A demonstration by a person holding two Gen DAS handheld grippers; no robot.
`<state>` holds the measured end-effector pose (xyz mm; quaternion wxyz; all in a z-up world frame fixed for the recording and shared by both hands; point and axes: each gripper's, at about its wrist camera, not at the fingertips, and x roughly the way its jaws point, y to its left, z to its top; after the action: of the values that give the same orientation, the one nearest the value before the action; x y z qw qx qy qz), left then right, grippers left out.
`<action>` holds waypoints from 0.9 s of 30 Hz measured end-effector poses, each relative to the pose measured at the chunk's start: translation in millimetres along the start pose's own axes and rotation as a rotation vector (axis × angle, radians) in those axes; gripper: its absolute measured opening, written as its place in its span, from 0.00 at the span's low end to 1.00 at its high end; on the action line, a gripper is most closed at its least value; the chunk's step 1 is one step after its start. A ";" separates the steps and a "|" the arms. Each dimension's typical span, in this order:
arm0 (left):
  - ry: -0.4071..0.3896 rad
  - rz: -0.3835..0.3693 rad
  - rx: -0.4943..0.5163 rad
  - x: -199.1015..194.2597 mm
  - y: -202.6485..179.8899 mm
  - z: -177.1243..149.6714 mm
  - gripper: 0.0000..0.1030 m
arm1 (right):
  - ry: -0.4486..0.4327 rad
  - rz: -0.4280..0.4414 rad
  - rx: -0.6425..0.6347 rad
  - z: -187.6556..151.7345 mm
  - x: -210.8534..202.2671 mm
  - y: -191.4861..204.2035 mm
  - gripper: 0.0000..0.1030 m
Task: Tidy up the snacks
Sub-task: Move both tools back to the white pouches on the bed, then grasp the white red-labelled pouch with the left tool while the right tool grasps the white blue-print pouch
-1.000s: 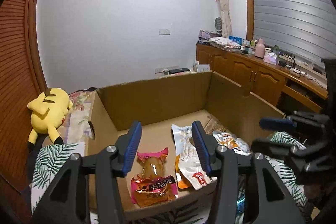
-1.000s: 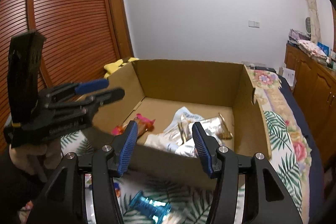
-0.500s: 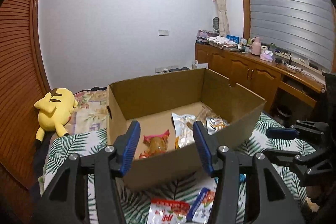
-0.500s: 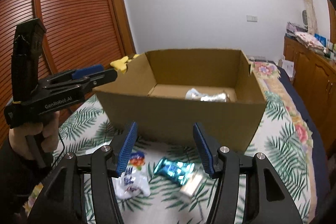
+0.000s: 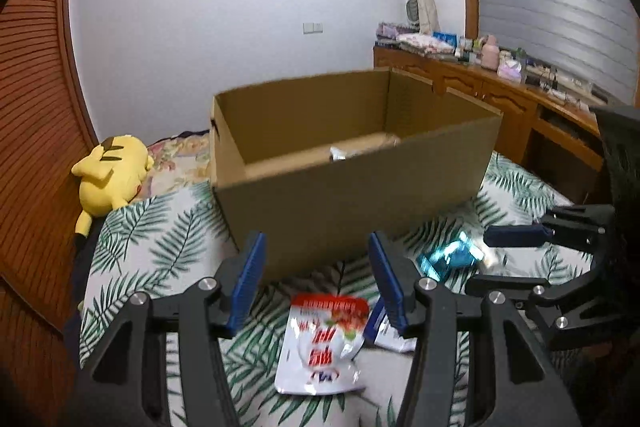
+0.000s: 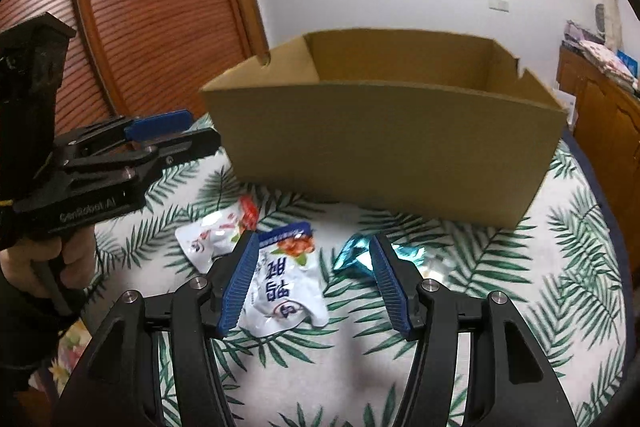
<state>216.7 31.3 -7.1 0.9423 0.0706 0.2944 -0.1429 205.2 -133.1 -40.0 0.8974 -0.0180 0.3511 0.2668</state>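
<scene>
An open cardboard box [image 5: 360, 195] [image 6: 384, 155] stands on a leaf-print bed; a silver packet [image 5: 340, 153] shows inside it. In front of it lie a white and red snack pouch [image 5: 324, 343] [image 6: 218, 231], a white and blue pouch [image 6: 286, 283] [image 5: 386, 329] and a shiny teal wrapper [image 6: 362, 253] [image 5: 450, 257]. My left gripper [image 5: 316, 283] is open and empty above the red pouch. My right gripper [image 6: 312, 283] is open and empty above the blue pouch, with the teal wrapper by its right finger.
A yellow plush toy [image 5: 110, 179] lies at the bed's left edge by a wooden slatted wardrobe [image 6: 140, 7]. A wooden counter [image 5: 500, 95] with clutter runs along the right wall. The leaf-print bedspread [image 6: 540, 287] extends to the right of the snacks.
Both grippers have pulled back and dropped from over the box to the bed in front of it. The loose snacks have come into view under them. Both stay open.
</scene>
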 end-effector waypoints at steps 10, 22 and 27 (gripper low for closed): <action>0.085 0.022 0.020 9.5 4.7 -16.4 0.52 | 0.117 0.036 -0.074 -9.5 46.9 19.9 0.59; 0.232 0.010 0.016 23.6 14.3 -30.5 0.52 | 0.193 0.016 -0.137 -15.5 66.9 30.8 0.68; 0.306 -0.016 -0.009 36.4 16.6 -37.1 0.52 | 0.201 -0.004 -0.169 -21.7 68.5 39.0 0.71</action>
<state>230.6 46.8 -57.6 0.8856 0.0848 0.4358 -0.1367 214.4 -72.5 -94.1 0.8534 -0.1207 0.4156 0.2904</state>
